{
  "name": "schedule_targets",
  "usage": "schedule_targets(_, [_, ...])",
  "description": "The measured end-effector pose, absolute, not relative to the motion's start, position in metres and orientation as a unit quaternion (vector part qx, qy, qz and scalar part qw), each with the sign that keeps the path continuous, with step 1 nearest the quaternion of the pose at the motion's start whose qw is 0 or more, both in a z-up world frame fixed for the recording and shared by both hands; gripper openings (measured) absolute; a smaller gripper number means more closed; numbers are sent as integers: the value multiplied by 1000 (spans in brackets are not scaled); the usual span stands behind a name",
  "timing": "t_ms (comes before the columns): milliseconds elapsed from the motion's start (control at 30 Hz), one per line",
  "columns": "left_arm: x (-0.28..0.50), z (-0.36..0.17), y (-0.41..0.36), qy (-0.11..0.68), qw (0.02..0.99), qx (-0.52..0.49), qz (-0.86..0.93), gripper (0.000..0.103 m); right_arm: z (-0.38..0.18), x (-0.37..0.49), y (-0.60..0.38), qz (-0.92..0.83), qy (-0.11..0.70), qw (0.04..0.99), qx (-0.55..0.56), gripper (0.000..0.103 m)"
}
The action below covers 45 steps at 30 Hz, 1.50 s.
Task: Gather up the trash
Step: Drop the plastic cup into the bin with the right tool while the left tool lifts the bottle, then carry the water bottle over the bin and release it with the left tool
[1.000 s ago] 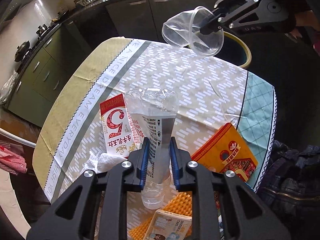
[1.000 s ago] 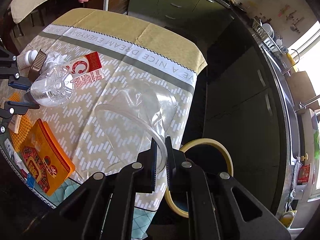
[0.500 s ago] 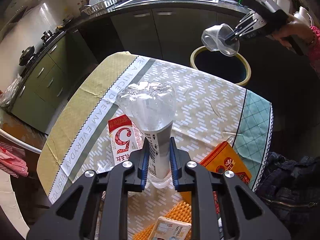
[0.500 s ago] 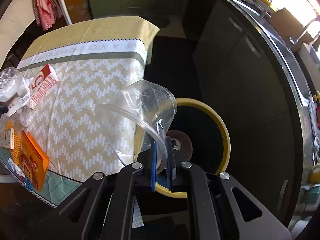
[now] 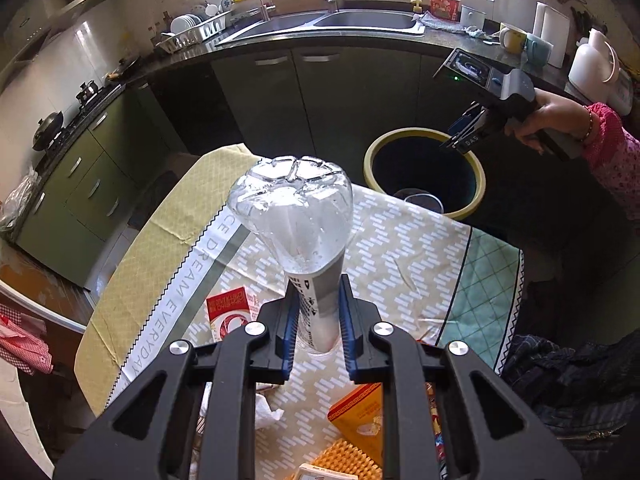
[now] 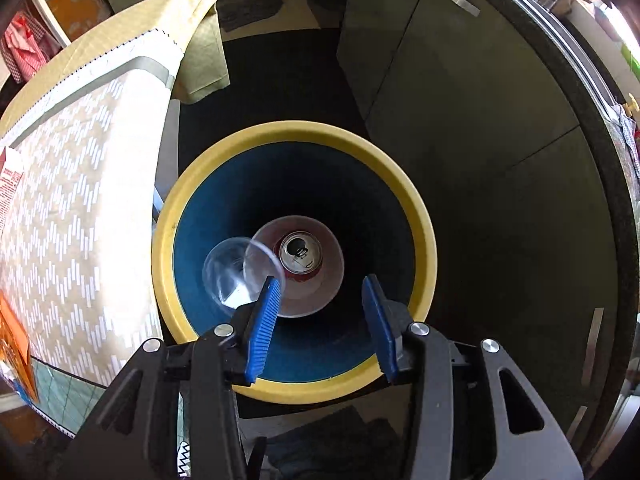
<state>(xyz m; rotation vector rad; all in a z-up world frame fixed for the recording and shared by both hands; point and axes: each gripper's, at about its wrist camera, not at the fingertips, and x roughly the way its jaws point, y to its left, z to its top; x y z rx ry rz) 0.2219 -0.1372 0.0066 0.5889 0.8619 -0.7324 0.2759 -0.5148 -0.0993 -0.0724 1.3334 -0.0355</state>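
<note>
My left gripper [image 5: 318, 320] is shut on a clear plastic bottle [image 5: 294, 216] and holds it bottom-up above the table. My right gripper [image 6: 320, 300] is open and empty, directly over the yellow-rimmed bin [image 6: 416, 208]. A clear plastic cup [image 6: 236, 272] lies inside the bin beside a drink can [image 6: 300, 254] standing in another cup. In the left wrist view the bin [image 5: 478, 168] stands past the table's far edge, the right gripper [image 5: 454, 142] above its rim, and the cup [image 5: 422, 200] shows inside.
On the tablecloth [image 5: 400, 256] lie a red and white carton [image 5: 228, 312], crumpled tissue [image 5: 266, 414], an orange packet [image 5: 360, 416] and an orange spiky mat [image 5: 344, 460]. Dark kitchen cabinets [image 5: 320, 96] stand behind the bin. Dark clothing [image 5: 568, 376] lies at the right.
My right gripper moved over the bin, opened, and let the clear cup drop in. My left gripper lifted the bottle higher off the table.
</note>
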Motion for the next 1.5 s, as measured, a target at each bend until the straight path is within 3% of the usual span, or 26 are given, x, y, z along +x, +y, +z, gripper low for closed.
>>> schedule_targets(500, [226, 16, -326, 349, 749, 314, -468, 18, -61, 135, -606, -79, 568, 819, 24, 44])
schedule_targets(833, [254, -85, -445, 405, 699, 392, -441, 20, -74, 70, -664, -97, 569, 814, 71, 44])
schedule_targets(900, [256, -98, -450, 409, 695, 404, -431, 29, -75, 73, -665, -92, 570, 813, 70, 44])
schedule_targets(1133, [248, -63, -408, 400, 709, 386, -433, 36, -68, 91, -632, -63, 567, 820, 43, 44])
schedule_targets(1500, [224, 49, -165, 420, 811, 240, -329, 70, -39, 169, -472, 115, 561, 818, -55, 47])
